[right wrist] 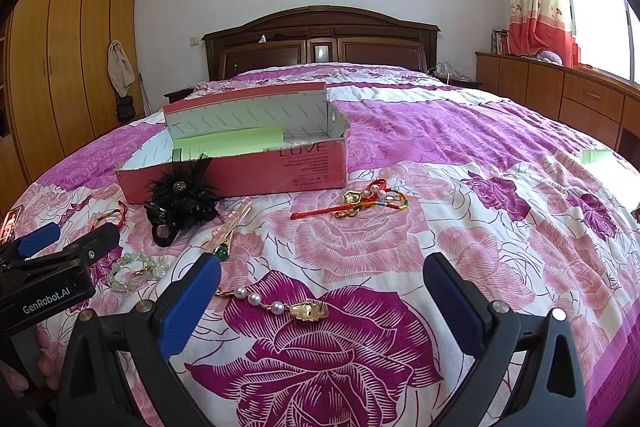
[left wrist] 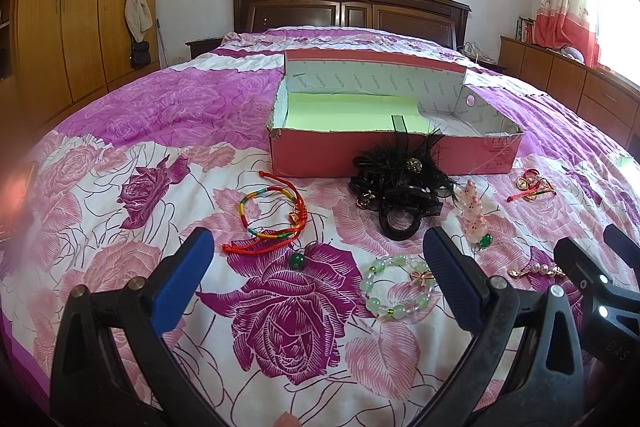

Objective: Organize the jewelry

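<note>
A bed [left wrist: 100,115] covered by a quilt printed with purple and pink roses was shown, with jewelry scattered over its near part. An open pink cardboard box [left wrist: 392,155] was set on the quilt beyond the jewelry, its long axis running left to right in the left wrist view; its inside was lined with pale printed paper, and a light green sheet [left wrist: 348,111] was laid on its floor.

Against the box's front wall a black feathered hair clip [left wrist: 400,183] with a small sparkling centre was rested. To its left a braided cord bracelet [left wrist: 272,219] in red, yellow and green was laid in a loop, its loose red ends trailing toward the near left. Near the box's right end a second red cord piece with gold charms and pearls [right wrist: 360,201] was stretched roughly left to right. A pale green bead bracelet [left wrist: 396,285] with a small gold bow was laid in a ring, just beside the inner face of the left gripper's right-hand finger. A gold chain with pearls and a gold leaf charm [right wrist: 280,307] was laid with its long axis running left to right, one end hidden behind the right gripper's left-hand finger. A pink crystal pendant [left wrist: 472,207] and a dark green bead [left wrist: 298,259] were also seen on the quilt.

The fingers of the left gripper [left wrist: 320,287] were spread wide and nothing was held. The fingers of the right gripper [right wrist: 320,303] were likewise spread wide, with nothing clamped between them.
</note>
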`<state>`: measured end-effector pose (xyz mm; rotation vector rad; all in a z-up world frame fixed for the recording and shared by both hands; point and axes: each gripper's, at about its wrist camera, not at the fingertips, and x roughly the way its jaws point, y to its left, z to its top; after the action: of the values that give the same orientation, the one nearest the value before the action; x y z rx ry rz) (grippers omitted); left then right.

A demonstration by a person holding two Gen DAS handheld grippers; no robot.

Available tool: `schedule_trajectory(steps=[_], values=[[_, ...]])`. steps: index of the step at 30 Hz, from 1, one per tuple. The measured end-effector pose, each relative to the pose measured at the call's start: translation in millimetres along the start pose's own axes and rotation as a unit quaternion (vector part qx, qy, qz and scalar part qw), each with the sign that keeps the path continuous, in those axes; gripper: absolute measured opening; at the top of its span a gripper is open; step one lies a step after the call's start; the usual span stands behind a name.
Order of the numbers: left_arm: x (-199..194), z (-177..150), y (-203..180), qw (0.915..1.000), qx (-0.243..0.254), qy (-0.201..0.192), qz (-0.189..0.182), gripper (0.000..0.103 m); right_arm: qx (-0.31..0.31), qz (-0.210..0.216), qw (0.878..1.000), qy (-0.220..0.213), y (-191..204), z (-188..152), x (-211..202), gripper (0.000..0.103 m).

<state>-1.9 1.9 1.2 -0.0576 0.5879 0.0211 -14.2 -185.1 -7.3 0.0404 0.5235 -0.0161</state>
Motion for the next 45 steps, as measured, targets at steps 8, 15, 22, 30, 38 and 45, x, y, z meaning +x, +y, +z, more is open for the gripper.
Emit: schedule_trajectory(steps=[8, 15, 22, 30, 38, 45], values=[[-0.3, -0.1, 0.2, 1.0000, 0.000, 0.000, 0.000, 0.098, 0.000, 0.000, 1.000, 0.000, -0.3, 0.0, 0.0, 0.103], [-0.2, -0.3, 0.0, 1.0000, 0.000, -0.001, 0.000, 0.098, 0.001, 0.000, 1.000, 0.000, -0.6, 0.1, 0.2, 0.103], [-0.6, 0.0, 0.2, 1.0000, 0.001, -0.001, 0.000, 0.098, 0.001, 0.000, 1.000, 0.000, -0.8, 0.0, 0.3, 0.103], [-0.7, 0.0, -0.1, 1.0000, 0.001, 0.000, 0.001, 0.098, 0.001, 0.000, 1.000, 0.000, -1.4, -0.9, 0.3, 0.103], [-0.7, -0.1, -0.2, 1.0000, 0.001, -0.001, 0.001, 0.098, 0.001, 0.000, 1.000, 0.000, -1.4, -0.9, 0.4, 0.103], [-1.3, 2.2, 2.2, 1.0000, -0.001, 0.002, 0.001, 0.098, 0.002, 0.000, 1.000, 0.001, 4.8, 5.6, -3.3, 0.103]])
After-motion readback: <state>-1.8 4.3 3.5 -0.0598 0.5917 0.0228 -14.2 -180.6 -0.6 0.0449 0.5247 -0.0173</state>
